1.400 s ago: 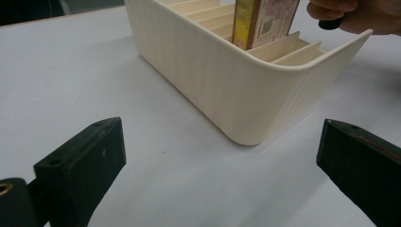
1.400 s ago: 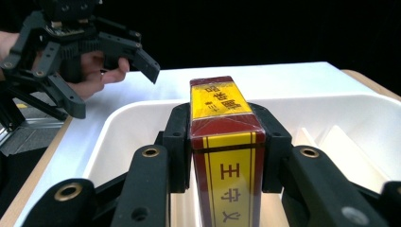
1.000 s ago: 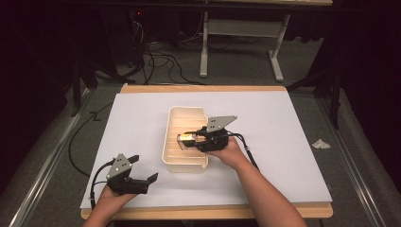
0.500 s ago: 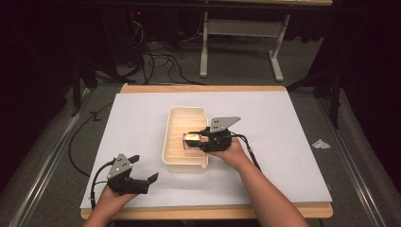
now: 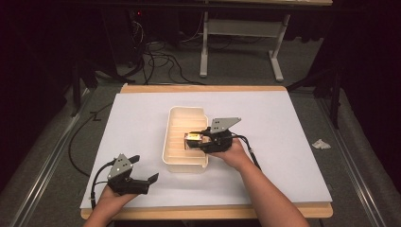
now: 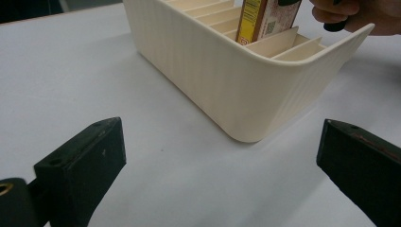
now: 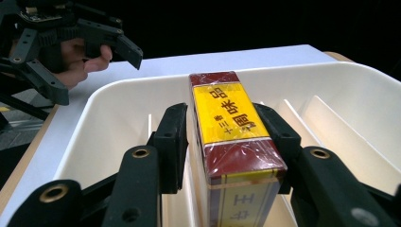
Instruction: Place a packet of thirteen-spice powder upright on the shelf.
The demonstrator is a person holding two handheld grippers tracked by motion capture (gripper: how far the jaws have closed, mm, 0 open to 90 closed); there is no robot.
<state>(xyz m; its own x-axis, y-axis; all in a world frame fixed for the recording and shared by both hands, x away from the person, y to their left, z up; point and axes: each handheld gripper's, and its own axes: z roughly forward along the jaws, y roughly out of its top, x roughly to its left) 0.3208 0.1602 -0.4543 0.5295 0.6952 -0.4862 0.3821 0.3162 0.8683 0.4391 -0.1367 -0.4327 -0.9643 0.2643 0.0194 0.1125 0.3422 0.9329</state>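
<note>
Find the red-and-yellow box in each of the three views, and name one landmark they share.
High view: red-and-yellow box at picture centre, about midway along the cream divided tray.
Left gripper view: box at the top edge, right of centre, standing in a tray slot.
Right gripper view: box centre foreground, upright.
Shared landmark: the cream divided tray.

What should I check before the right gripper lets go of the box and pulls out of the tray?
1. Box stands between two dividers of the cream tray: ok.
2. Box upright: ok, as the left gripper view shows it.
3. Right gripper free of the box: cannot tell; its jaws have just been opening, with a small gap at one finger, the other hidden.
4. Box bottom rests on the tray floor: cannot tell, hidden.
5. Left gripper clear of the tray: ok, open, apart from it.
</note>
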